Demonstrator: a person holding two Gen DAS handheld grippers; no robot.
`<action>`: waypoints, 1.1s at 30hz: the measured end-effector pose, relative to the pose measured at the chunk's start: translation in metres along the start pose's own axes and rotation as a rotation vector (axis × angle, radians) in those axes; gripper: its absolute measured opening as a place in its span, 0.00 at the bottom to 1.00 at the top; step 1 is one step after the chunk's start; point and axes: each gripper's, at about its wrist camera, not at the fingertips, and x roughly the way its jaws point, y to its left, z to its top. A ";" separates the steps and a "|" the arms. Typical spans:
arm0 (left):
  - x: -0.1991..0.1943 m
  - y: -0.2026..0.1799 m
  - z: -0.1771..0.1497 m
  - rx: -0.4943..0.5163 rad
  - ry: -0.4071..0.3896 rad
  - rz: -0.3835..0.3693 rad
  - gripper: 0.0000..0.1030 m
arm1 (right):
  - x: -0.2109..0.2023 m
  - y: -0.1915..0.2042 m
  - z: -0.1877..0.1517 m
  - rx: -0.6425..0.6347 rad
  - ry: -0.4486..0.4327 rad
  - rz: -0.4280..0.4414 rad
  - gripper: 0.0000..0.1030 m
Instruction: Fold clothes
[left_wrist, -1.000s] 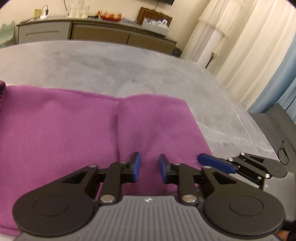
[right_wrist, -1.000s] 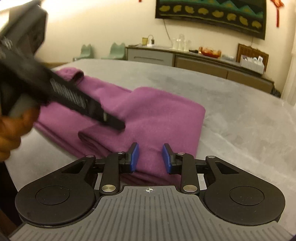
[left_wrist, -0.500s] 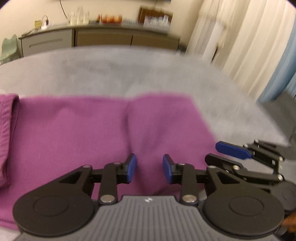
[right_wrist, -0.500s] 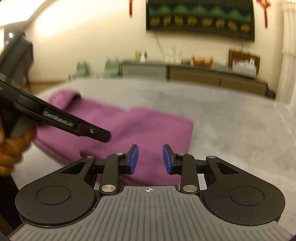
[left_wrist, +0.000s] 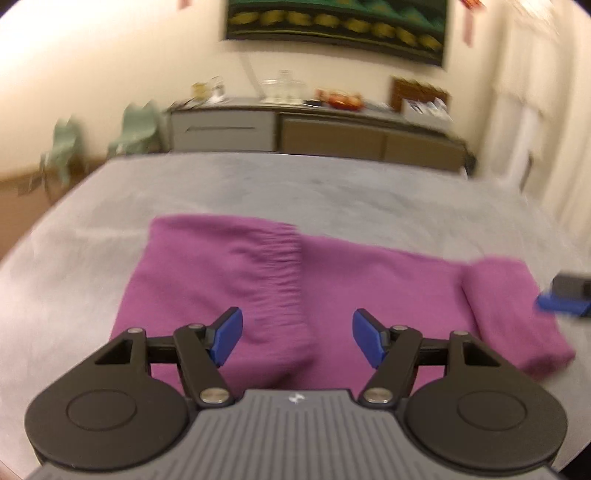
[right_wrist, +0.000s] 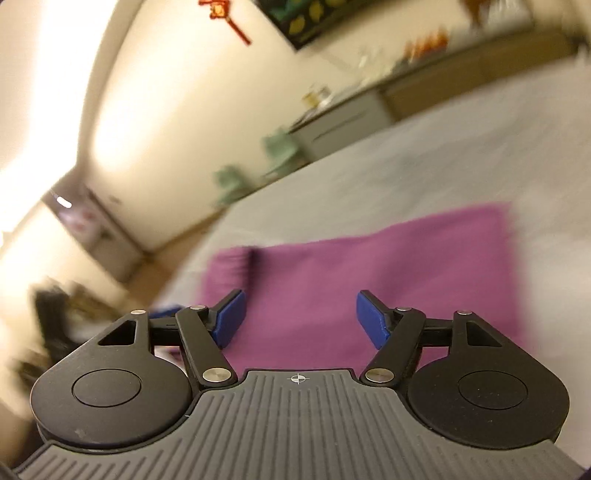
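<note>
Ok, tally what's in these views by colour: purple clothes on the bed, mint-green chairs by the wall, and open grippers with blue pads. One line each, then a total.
Purple garment: 1
Mint-green chairs: 2
Blue-padded grippers, both open, left gripper and right gripper: 2
Total: 5
</note>
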 end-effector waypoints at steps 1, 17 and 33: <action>0.000 0.016 0.001 -0.059 -0.010 -0.014 0.65 | 0.016 0.004 0.003 0.027 0.026 0.029 0.70; 0.010 0.149 -0.006 -0.494 -0.106 -0.266 0.66 | 0.237 0.099 -0.015 -0.105 0.277 -0.031 0.21; 0.039 0.106 -0.013 -0.231 -0.006 -0.129 0.62 | 0.166 0.110 -0.042 -0.223 0.248 -0.167 0.33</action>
